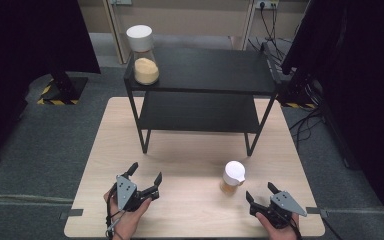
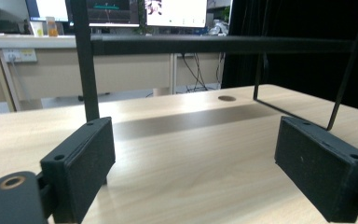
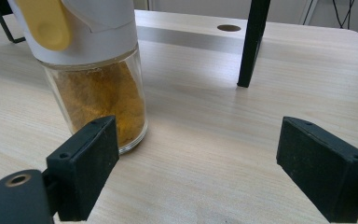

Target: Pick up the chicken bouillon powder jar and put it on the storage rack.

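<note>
A small glass jar (image 1: pixel 232 178) with a white lid and orange-brown powder stands on the wooden table (image 1: pixel 190 150) at the front right. In the right gripper view the small jar (image 3: pixel 98 88) rises just beyond the left pad, outside the gap. My right gripper (image 1: pixel 261 192) rests near the table's front edge, open, with nothing between its pads. My left gripper (image 1: pixel 145 172) lies at the front left, also open and empty, and it points toward the black shelf (image 1: pixel 200 90). A taller jar (image 1: pixel 144 56) with a white lid and pale powder stands on the shelf's top left corner.
The black two-tier metal shelf takes up the table's far half; one shelf leg (image 3: pixel 252 44) stands ahead of the right gripper. Dark curtains hang left and right. Cables (image 1: pixel 305 125) trail on the floor at the right.
</note>
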`<state>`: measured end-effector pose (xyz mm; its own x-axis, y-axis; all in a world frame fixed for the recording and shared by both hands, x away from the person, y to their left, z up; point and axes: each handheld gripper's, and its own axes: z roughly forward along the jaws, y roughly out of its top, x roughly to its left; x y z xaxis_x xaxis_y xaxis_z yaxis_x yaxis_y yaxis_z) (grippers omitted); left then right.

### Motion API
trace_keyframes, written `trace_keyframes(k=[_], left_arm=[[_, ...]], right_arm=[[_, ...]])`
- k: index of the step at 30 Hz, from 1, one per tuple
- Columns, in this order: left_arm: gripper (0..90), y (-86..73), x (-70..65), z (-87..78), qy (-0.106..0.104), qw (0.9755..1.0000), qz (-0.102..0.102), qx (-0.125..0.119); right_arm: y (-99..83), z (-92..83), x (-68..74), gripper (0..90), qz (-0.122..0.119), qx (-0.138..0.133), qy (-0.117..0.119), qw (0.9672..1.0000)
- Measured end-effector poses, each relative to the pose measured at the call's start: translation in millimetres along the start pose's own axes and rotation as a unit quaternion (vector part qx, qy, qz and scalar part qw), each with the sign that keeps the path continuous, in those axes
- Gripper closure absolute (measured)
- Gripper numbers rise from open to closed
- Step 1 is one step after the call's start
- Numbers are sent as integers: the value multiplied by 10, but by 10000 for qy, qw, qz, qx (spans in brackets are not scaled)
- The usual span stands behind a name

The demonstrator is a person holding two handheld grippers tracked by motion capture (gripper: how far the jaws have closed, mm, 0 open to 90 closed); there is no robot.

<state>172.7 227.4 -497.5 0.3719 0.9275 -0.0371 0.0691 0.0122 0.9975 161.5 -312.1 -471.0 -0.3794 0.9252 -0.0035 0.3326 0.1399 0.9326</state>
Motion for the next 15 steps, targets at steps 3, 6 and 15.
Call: trace_keyframes(k=[3,6,15], left_arm=[[117,-47,6,1,37,10000,-22,71],[117,-106,13,12,71,9999,-47,150],[117,-188,-3,40,107,9996,-53,266]], right_arm=[[0,-1,1,132,-4,-1,1,10000],[-1,-2,3,131,-17,-2,-1,10000],[0,-2,4,130,-17,2,-1,10000]])
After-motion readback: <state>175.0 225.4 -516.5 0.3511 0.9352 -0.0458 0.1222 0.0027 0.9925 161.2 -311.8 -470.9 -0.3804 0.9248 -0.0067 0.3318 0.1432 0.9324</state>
